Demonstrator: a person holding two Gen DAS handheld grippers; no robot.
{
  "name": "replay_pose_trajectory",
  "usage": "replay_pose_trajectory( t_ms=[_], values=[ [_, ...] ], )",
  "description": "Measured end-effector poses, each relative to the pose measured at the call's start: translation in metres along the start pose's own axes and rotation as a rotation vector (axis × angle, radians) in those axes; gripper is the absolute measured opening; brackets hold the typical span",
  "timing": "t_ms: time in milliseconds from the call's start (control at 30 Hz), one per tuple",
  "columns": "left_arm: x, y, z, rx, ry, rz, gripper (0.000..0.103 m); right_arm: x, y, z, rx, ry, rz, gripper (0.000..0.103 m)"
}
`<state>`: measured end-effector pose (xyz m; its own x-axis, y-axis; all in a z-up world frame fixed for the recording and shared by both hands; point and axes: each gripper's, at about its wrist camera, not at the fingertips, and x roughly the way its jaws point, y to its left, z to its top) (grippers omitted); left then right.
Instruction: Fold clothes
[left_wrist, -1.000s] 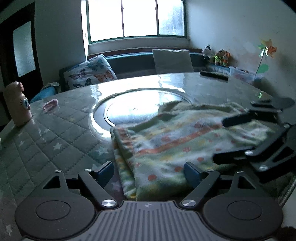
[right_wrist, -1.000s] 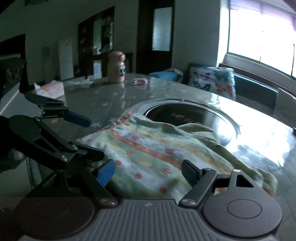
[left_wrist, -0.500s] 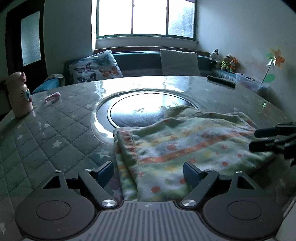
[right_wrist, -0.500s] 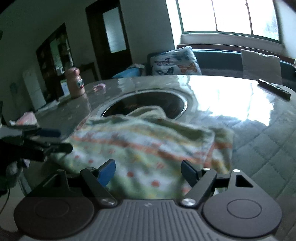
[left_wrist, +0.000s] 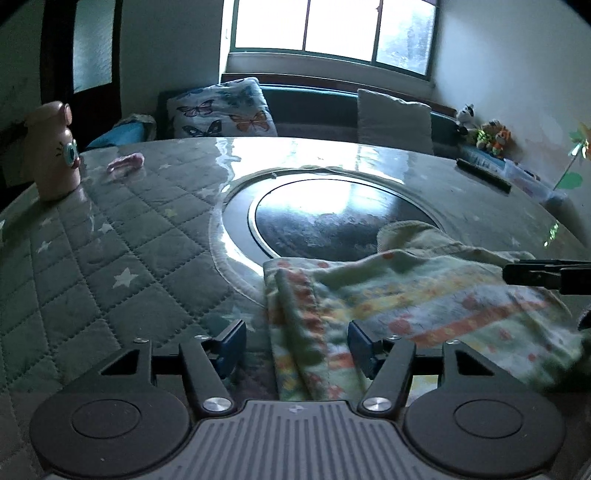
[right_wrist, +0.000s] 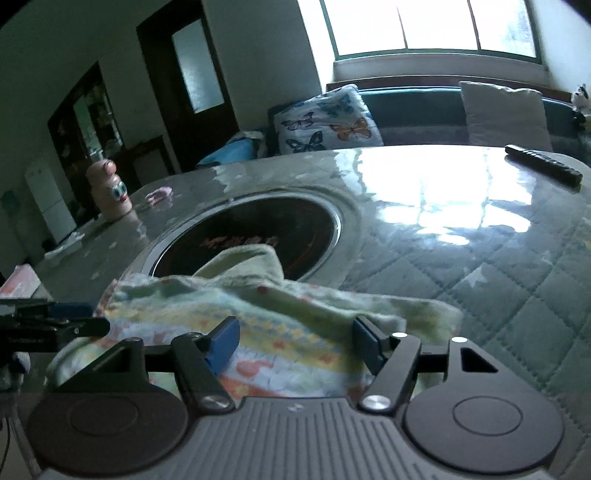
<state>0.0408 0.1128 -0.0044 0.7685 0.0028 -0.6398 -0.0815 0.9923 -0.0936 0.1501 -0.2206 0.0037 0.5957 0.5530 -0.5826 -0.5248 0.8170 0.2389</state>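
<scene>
Garment (left_wrist: 424, 306) looks motion-blurred; its near edge is hidden behind both grippers' bodies.

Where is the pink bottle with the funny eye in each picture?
Left wrist view: the pink bottle stands at the far left, on the quilted table.
Right wrist view: the pink bottle stands left of the middle, farther away.
Shared landmark: the butterfly pillow behind the table.
</scene>
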Motion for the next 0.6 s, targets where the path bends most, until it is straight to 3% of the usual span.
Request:
replay_pose_trajectory(
  t_ms=[233, 600],
  values=[
    [0.000, 0.001, 0.002, -0.019, 0.001, -0.016, 0.052, -0.009, -0.003, -0.005, 0.039, -0.034, -0.056, 0.068],
    [-0.005, 0.011, 0.007, -0.093, 0.041, -0.067, 0.043, -0.034, 0.049, -0.005, -0.132, -0.047, 0.054, 0.067]
  ],
)
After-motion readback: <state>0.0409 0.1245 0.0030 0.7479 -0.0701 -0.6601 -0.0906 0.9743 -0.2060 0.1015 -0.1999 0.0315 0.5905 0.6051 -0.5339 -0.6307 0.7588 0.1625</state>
